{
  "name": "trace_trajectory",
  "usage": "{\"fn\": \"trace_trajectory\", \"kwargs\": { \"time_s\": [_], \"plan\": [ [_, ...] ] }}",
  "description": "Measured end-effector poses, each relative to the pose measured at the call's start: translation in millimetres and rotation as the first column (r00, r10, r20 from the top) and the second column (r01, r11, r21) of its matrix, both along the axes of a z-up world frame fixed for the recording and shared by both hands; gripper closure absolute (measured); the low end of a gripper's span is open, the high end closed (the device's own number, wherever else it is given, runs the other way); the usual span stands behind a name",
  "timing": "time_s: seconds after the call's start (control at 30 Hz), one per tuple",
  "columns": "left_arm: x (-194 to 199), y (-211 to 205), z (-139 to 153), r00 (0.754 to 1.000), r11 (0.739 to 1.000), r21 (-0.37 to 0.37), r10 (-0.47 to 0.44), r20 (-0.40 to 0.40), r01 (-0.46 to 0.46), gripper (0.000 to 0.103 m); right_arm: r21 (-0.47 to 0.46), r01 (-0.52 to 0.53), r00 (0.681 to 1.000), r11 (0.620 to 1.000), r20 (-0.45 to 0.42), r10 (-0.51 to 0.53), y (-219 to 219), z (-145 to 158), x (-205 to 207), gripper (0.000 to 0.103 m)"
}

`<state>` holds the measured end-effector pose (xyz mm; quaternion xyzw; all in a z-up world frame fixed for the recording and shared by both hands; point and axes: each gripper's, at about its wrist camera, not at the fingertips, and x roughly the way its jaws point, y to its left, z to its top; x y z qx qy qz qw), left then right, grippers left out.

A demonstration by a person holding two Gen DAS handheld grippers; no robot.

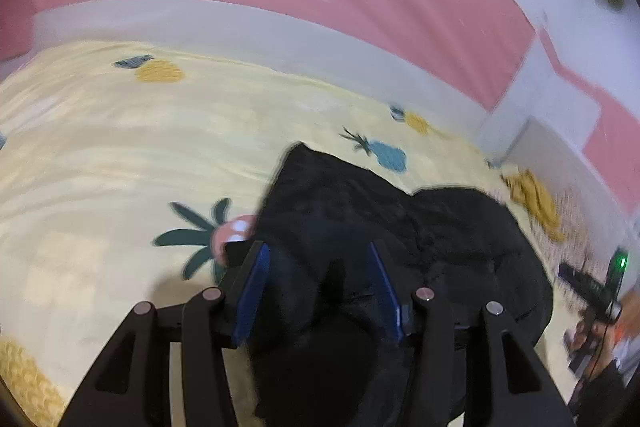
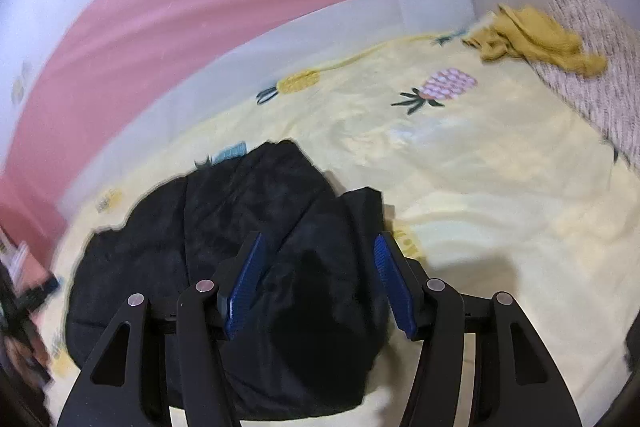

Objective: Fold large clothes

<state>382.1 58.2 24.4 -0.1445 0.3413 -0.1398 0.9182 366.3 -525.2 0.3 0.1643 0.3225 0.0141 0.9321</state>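
Left wrist view: left gripper (image 1: 318, 259) spread, blue pads apart, nothing pinched; black garment (image 1: 400, 227) lies bunched on yellow pineapple sheet (image 1: 120, 155), under and beyond pads; mustard cloth (image 1: 534, 197) beyond garment, near wall.

Right wrist view: right gripper (image 2: 318, 247) spread wide, nothing pinched; black garment (image 2: 224, 219) below pads, touching sheet (image 2: 480, 187); mustard cloth (image 2: 532, 39) well apart from garment, beside striped blanket (image 2: 600, 67).

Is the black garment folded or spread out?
Folded: the black garment lies as a compact bundle on the bedspread, with layers overlapping.
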Motion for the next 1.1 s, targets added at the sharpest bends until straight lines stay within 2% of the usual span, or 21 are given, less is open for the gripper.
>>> {"fn": "trace_trajectory", "kwargs": {
  "time_s": [0.1,0.17,0.27,0.4,0.5,0.6,0.73,0.93,1.1],
  "plan": [
    [13.8,-25.6,-22.8,0.998,0.996,0.08,-0.022,-0.058,0.027,0.05,-0.066,-0.04,0.996,0.997,-0.079,0.035,23.8,-18.6,14.4,0.046],
    [14.7,-37.7,-33.9,0.997,0.989,0.144,-0.023,-0.068,0.033,0.05,-0.124,-0.048,0.993,0.991,-0.111,0.034,31.7,-32.8,16.7,0.046],
    [7.8,-38.4,-33.3,0.998,0.987,0.16,-0.023,-0.054,0.032,0.05,-0.133,-0.034,0.994,0.991,-0.106,0.02,30.6,-37.4,14.5,0.046],
    [-11.0,-33.2,-19.3,0.999,0.988,0.152,-0.031,-0.037,0.036,0.05,-0.137,-0.002,0.998,0.991,-0.059,-0.006,31.5,-17.5,-9.3,0.046],
    [-40.6,-29.4,-7.9,0.999,0.988,0.154,-0.032,-0.011,0.034,0.05,-0.122,-0.008,1.0,0.993,-0.011,0.007,41.3,1.4,-41.9,0.046],
    [-80.2,-32.3,3.5,0.999,0.986,0.165,-0.039,0.015,0.036,0.05,-0.149,-0.017,1.0,0.989,0.017,0.02,61.1,17.0,-76.9,0.046],
    [-133.9,-36.5,15.1,0.999,0.986,0.16,-0.04,0.032,0.035,0.05,-0.145,-0.027,0.999,0.989,0.033,0.032,83.6,31.1,-121.1,0.046],
    [-201.3,-38.1,25.3,0.998,0.987,0.161,-0.029,0.047,0.021,0.046,-0.161,-0.043,0.997,0.986,0.054,0.052,116.4,43.7,-183.3,0.046],
    [-246.7,-43.4,28.1,0.998,0.98,0.198,-0.026,0.058,0.014,0.046,-0.2,-0.048,0.997,0.979,0.048,0.059,142.7,44.5,-228.9,0.046]
  ]
}}
